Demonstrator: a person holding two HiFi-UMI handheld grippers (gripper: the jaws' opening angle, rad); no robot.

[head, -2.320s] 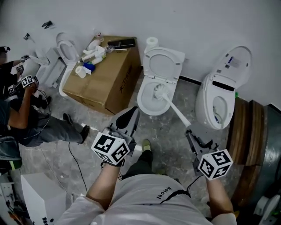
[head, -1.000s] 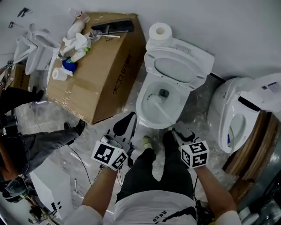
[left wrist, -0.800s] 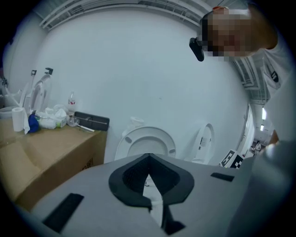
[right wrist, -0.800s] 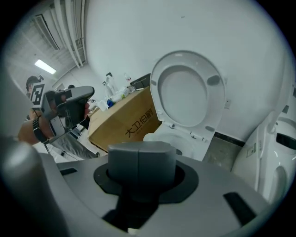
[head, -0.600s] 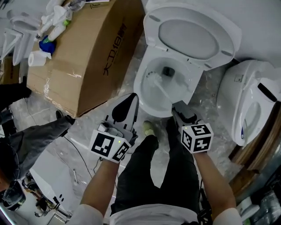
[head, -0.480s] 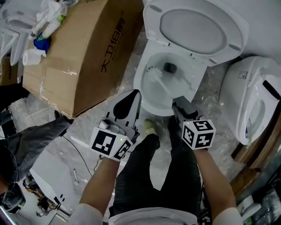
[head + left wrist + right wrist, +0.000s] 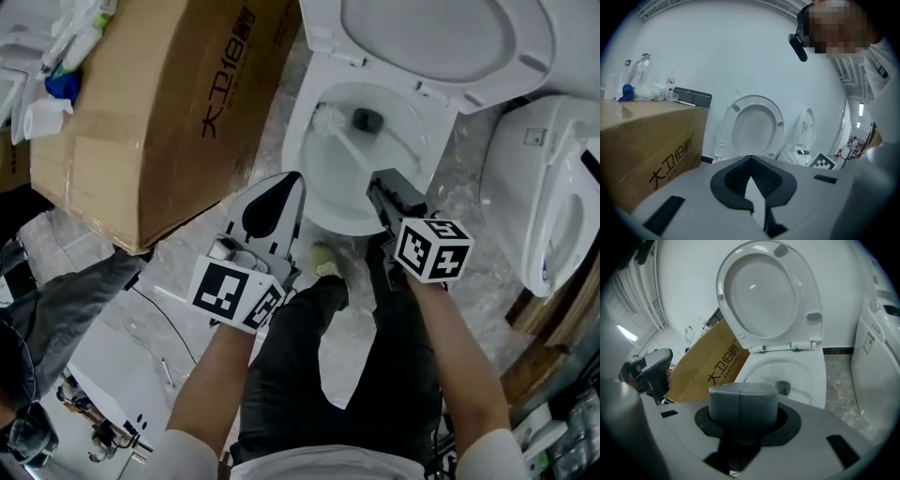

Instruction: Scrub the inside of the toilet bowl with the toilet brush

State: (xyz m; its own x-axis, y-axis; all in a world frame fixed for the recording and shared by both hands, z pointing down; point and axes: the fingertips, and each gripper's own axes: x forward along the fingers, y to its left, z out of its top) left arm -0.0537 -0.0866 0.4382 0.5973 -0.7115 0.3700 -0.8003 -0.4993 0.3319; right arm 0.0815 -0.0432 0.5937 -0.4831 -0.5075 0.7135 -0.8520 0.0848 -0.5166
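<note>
The right gripper (image 7: 380, 184) is clamped on the handle of the toilet brush (image 7: 349, 148), whose bristle head lies inside the toilet bowl (image 7: 412, 141) against its left wall, beside the dark drain hole (image 7: 367, 119). The left gripper (image 7: 291, 183), jaws pressed together on nothing, hovers just off the bowl's front-left rim. The raised lid (image 7: 441, 37) stands behind. A cardboard box (image 7: 159, 103) crowds the left and another toilet (image 7: 553, 187) the right. Open floor (image 7: 197, 272) lies in front.
</note>
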